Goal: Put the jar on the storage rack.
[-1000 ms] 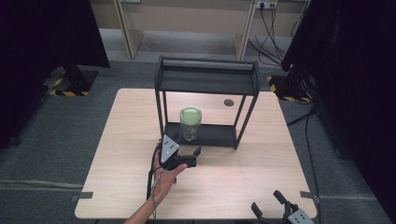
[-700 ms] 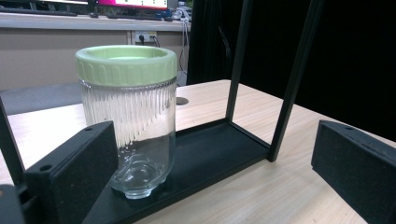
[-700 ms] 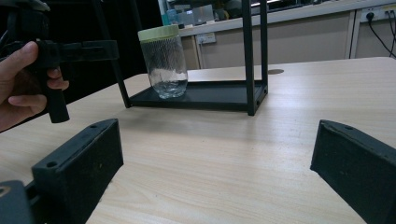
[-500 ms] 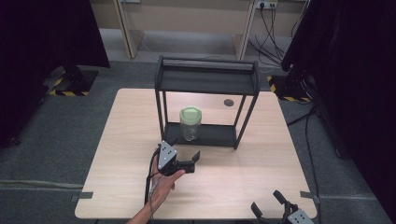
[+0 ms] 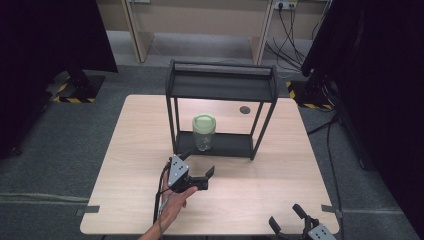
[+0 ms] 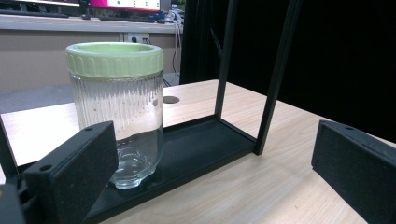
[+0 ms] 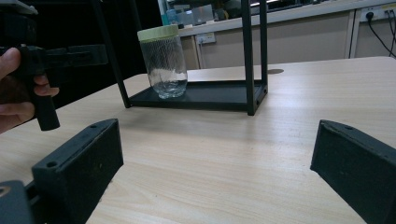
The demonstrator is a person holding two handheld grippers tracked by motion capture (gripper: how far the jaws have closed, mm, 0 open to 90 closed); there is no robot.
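Note:
A ribbed clear glass jar [image 5: 204, 132] with a pale green lid stands on the left part of the bottom shelf of a black metal rack [image 5: 222, 86]. My left gripper [image 5: 199, 163], held by a hand, is open just in front of the rack, pointing toward the jar and apart from it. In the left gripper view the jar [image 6: 116, 107] rises beyond the left jaw, with nothing between the jaws. My right gripper [image 5: 285, 215] rests open at the table's near right edge, and its view shows the jar [image 7: 163, 60] and the rack [image 7: 250, 56] farther off.
The light wooden table [image 5: 140, 130] has a round cable hole [image 5: 244, 109] behind the rack. The rack's upper shelf holds nothing visible. Grey carpet surrounds the table, with cables and black curtains at the right. In the right gripper view a hand [image 7: 16, 93] holds the left gripper [image 7: 70, 56].
My left gripper has drawn back a little from the rack toward the near edge of the table, still open. The jar and the right gripper have not moved.

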